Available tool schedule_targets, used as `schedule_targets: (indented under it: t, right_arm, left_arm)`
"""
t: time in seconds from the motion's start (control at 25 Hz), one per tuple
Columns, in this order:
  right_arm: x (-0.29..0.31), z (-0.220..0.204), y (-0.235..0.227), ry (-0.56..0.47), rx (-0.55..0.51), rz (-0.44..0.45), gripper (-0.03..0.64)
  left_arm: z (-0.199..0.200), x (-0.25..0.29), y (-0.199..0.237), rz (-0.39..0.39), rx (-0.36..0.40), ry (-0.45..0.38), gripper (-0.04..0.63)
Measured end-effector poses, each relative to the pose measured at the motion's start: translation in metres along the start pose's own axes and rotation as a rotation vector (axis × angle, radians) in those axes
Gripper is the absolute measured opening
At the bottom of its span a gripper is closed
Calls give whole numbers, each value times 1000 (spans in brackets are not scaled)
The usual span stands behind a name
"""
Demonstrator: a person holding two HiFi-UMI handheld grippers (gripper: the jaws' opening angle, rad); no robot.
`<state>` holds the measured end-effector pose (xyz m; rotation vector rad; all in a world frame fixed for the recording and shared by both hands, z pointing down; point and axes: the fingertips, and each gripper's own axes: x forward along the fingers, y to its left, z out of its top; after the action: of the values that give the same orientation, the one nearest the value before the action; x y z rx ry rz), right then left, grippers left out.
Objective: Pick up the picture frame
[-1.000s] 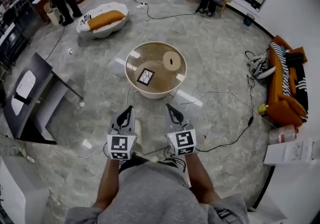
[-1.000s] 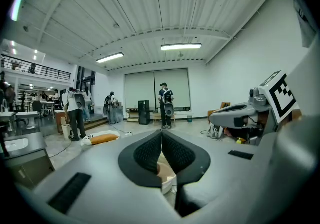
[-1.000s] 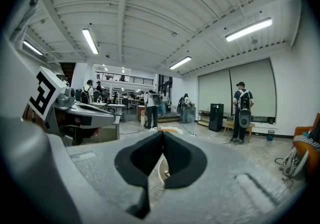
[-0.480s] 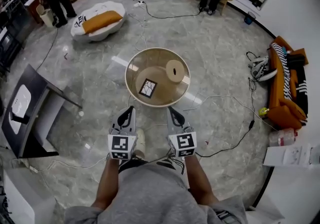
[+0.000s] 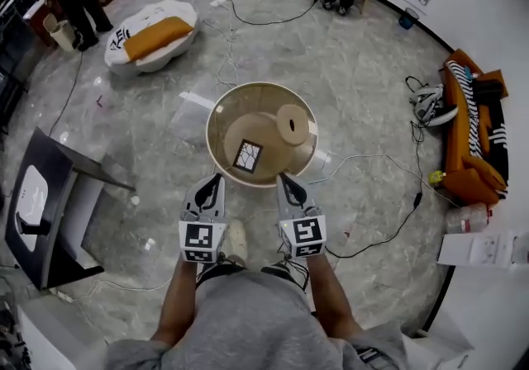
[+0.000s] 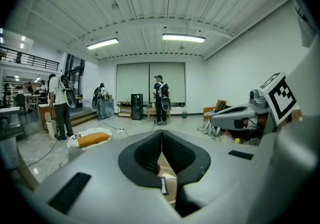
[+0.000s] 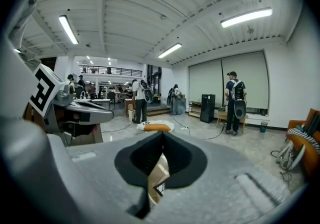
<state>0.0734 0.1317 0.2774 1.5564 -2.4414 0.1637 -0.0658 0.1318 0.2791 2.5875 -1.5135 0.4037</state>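
Looking steeply down onto grey marble floor (image 5: 355, 87). At centre: round table (image 5: 213, 125) w/ picture frame (image 5: 247, 155) lying flat near its front edge, tan roll (image 5: 293, 124) up and to the right of it, apart. At table's near rim: left gripper (image 5: 217, 178) and right gripper (image 5: 280, 177) side by side, jaws together, nothing held, marker cubes facing up. Further off: orange sofa (image 5: 467, 154) at right, white beanbag (image 5: 149, 34) w/ orange cushion upper left.

We count two grippers (a left gripper (image 5: 215, 181) and a right gripper (image 5: 283, 181)), one round table (image 5: 216, 104), one picture frame (image 5: 248, 155), one roll (image 5: 302, 132), one orange sofa (image 5: 464, 163), one floor cushion (image 5: 149, 35) and one dark desk (image 5: 51, 213).
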Motion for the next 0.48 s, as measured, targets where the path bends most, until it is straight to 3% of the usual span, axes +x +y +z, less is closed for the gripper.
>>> schedule_targets:
  t: [0.48]
  right_arm:
    - [95, 0, -9, 55, 8, -37, 0]
  left_arm:
    - [-8, 68, 73, -44, -24, 21, 20]
